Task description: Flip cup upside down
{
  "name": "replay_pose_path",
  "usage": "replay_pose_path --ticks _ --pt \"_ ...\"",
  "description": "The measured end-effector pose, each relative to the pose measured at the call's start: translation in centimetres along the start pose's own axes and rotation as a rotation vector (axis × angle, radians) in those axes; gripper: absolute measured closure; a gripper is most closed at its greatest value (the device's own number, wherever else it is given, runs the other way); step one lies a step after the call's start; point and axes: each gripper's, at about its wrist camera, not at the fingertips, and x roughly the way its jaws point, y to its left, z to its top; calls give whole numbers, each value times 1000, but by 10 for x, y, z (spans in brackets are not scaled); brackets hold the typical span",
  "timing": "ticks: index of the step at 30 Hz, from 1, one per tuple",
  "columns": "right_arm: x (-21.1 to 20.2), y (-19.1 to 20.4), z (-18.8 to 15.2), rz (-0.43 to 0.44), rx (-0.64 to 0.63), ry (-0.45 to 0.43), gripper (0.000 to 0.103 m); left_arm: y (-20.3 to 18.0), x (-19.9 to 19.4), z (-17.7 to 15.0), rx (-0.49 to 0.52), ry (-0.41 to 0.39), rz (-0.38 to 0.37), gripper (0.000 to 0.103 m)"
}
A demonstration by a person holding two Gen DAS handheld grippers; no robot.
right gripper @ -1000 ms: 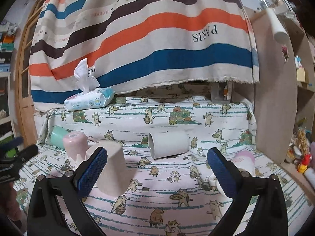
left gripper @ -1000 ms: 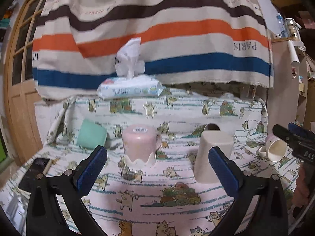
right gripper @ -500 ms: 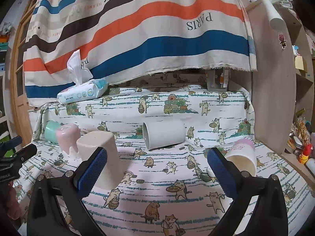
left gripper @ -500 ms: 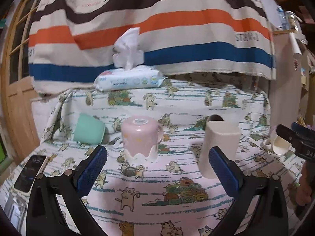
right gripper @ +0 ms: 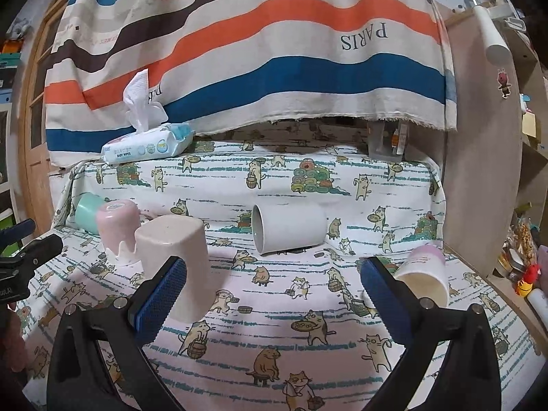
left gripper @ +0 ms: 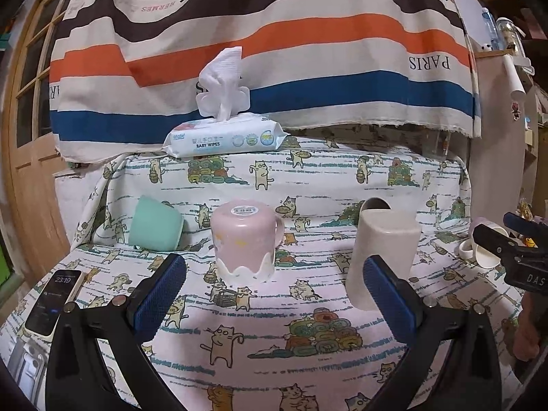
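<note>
Cat-print cloth (right gripper: 274,308) bears a white cup (right gripper: 289,227) half-hidden behind a beige cup (left gripper: 383,257); both grippers gape empty.

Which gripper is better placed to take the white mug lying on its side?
Right. The white mug lies straight ahead between the open right gripper fingers. In the left view it is mostly hidden behind the beige cup, and the left gripper faces the upside-down pink cup.

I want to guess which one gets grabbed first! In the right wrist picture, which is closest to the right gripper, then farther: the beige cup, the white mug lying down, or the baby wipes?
From the right gripper:
1. Beige cup, upside down, by the left finger.
2. White mug, on its side, middle.
3. Baby wipes, back left on the ledge.
</note>
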Motion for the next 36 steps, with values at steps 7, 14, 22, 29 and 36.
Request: replay_pose_path --ticks 7,14,22,29,36 --pt "0 0 1 1 -1 -2 1 0 2 0 -3 14 29 0" --pt "1 1 1 13 -7 1 1 2 3 0 0 12 24 0" --pt "1 2 0 13 -8 0 1 2 -1 0 -5 4 38 0" --pt "2 2 0 12 -10 0 1 4 -2 0 -11 5 52 0" --pt "1 1 -1 11 -8 -4 1 6 -2 1 -8 7 51 0"
